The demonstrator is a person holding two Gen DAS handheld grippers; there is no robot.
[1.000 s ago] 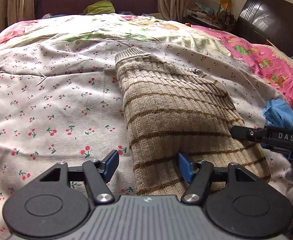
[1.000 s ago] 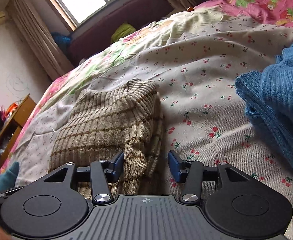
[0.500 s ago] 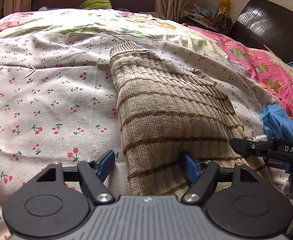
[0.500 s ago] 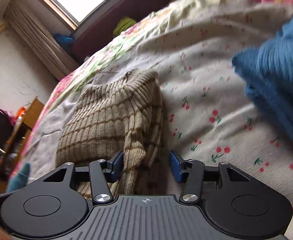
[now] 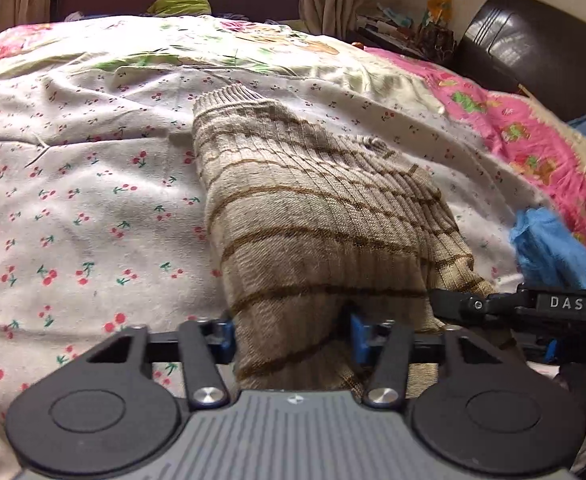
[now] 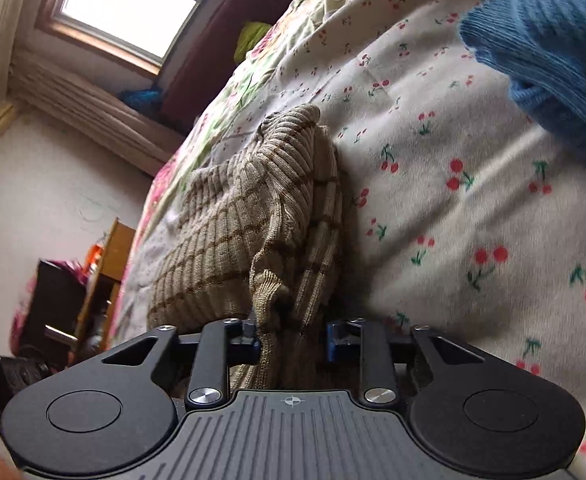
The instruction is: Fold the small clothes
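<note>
A beige ribbed knit sweater with thin brown stripes (image 5: 313, 216) lies folded lengthwise on the cherry-printed white bedsheet (image 5: 73, 220), its near end reaching the sheet's near edge. The left gripper (image 5: 291, 338) has its blue-padded fingers spread, straddling that near end without clamping. The right gripper (image 6: 293, 340) likewise stands parted around a bunched fold. A blue knit garment (image 6: 553, 48) lies toward the sheet's right edge.
</note>
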